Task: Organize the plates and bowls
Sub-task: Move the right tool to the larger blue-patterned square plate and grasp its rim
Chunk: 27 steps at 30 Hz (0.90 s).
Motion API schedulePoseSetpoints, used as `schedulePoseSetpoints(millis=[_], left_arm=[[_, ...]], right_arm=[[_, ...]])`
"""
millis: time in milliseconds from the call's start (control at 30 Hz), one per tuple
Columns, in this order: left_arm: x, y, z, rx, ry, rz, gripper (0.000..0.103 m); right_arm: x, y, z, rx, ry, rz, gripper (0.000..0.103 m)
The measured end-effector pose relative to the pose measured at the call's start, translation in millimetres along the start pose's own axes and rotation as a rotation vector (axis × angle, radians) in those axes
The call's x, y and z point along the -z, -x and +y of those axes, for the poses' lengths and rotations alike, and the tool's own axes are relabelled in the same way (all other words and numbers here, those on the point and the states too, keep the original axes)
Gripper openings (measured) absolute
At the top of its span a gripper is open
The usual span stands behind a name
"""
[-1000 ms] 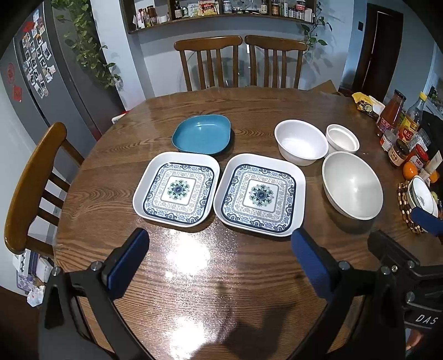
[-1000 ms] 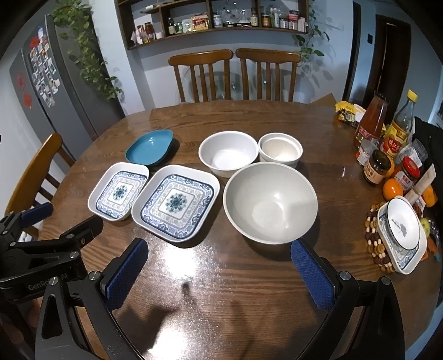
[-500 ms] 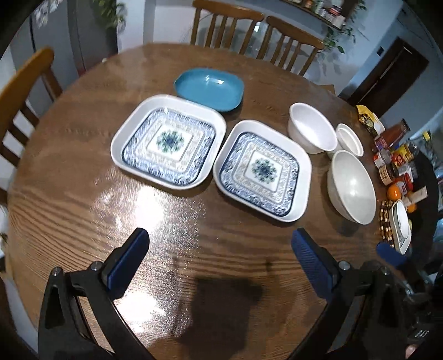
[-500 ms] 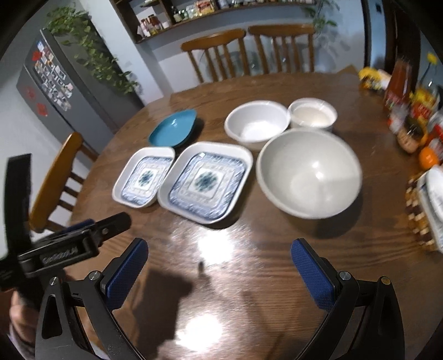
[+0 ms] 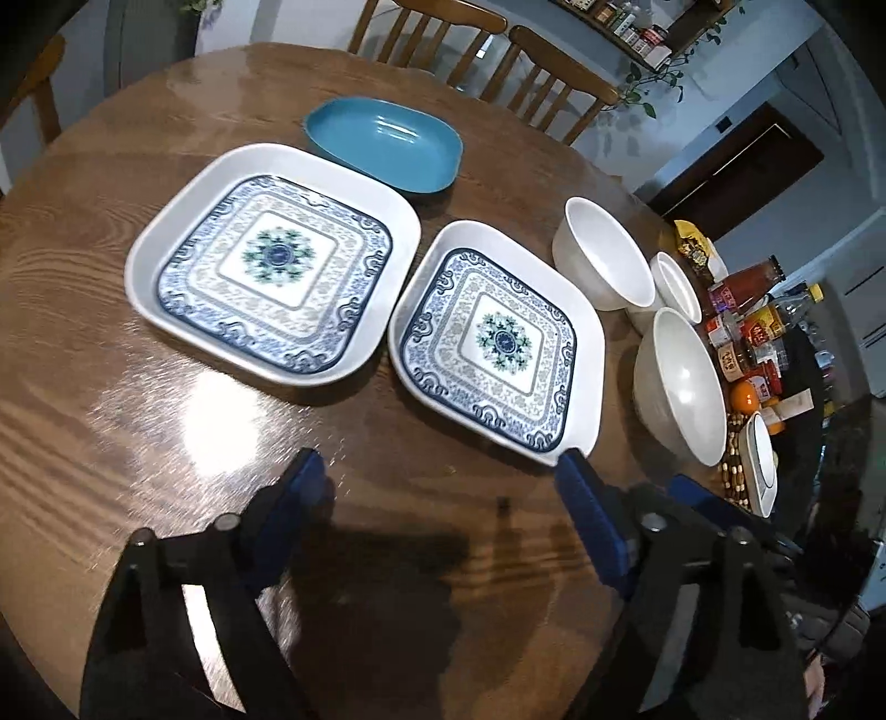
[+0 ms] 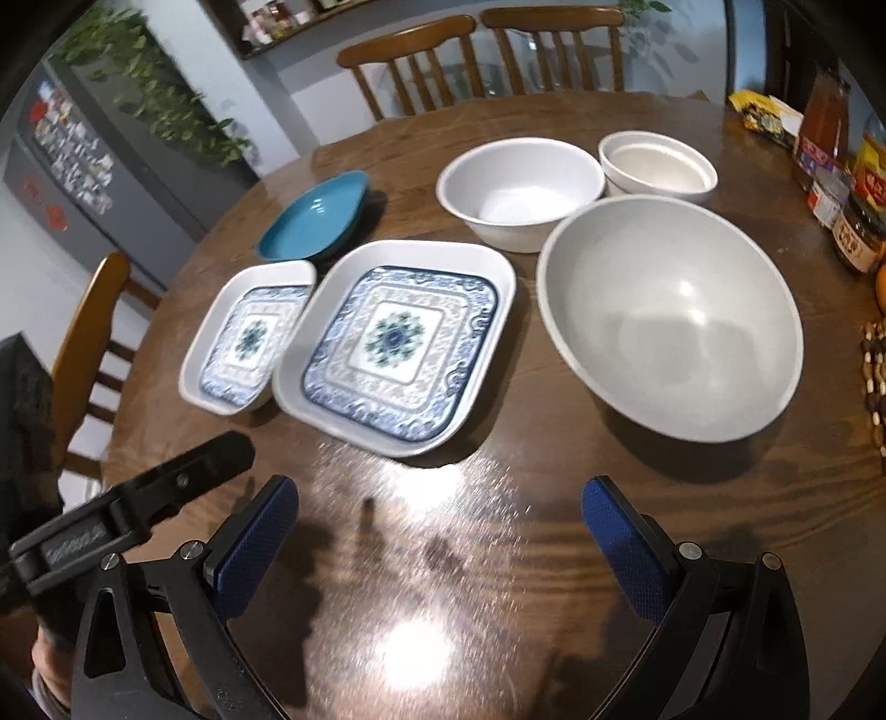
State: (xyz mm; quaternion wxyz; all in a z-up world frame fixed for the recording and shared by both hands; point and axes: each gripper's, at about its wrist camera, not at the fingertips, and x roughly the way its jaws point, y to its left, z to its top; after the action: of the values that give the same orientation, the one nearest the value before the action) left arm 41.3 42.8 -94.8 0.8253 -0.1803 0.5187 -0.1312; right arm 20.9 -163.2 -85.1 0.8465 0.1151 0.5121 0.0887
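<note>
Left gripper [image 5: 437, 484] jaws just narrowing, nothing between; right gripper [image 6: 437, 515] agape, empty. Chairs [image 6: 482, 61] behind table [image 6: 498, 526], condiment jars [image 5: 747, 332] beside bowls [image 6: 670, 315], plates [image 5: 498, 338] nearest.

1. A round wooden tabletop [image 6: 498, 554], dark brown and glossy, with bright light glare on its near part.
2. Two wooden slat-back chairs [image 6: 482, 61] stand side by side at the far edge of the tabletop.
3. Another wooden chair [image 6: 88, 343] stands at the left edge.
4. A cluster of sauce bottles and jars [image 5: 747, 327] sits near the right edge of the tabletop, with an orange fruit [image 5: 745, 396] just beside them.
5. A beaded wooden trivet [image 6: 875, 382] lies at the right edge.
6. A grey refrigerator [image 6: 83, 155] covered in small magnets stands at far left, with trailing green leaves [image 6: 160, 94] hanging beside it.
7. A wall shelf [image 5: 631, 27] holds small jars.
8. A dark doorway [image 5: 736, 160] shows beyond the table.
</note>
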Motion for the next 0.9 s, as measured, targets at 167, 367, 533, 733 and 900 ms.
schedulePoseSetpoints(millis=[167, 367, 533, 733, 900], left_arm=[[-13, -21, 2, 0.01, 0.02, 0.019, 0.071], [-29, -38, 3, 0.008, 0.034, 0.037, 0.062], [-37, -46, 0, -0.004, 0.047, 0.038, 0.048], [-47, -49, 5, -0.11, 0.088, 0.042, 0.009], [-46, -50, 0, -0.146, 0.032, 0.044, 0.008]], right_arm=[[-9, -20, -3, 0.01, -0.027, 0.013, 0.091], [-20, -36, -6, 0.047, -0.052, 0.005, 0.083], [-26, -46, -6, 0.07, -0.075, -0.001, 0.079], [-29, -46, -2, 0.097, -0.055, -0.025, 0.052], [-29, -46, -1, 0.138, -0.031, -0.018, 0.023]])
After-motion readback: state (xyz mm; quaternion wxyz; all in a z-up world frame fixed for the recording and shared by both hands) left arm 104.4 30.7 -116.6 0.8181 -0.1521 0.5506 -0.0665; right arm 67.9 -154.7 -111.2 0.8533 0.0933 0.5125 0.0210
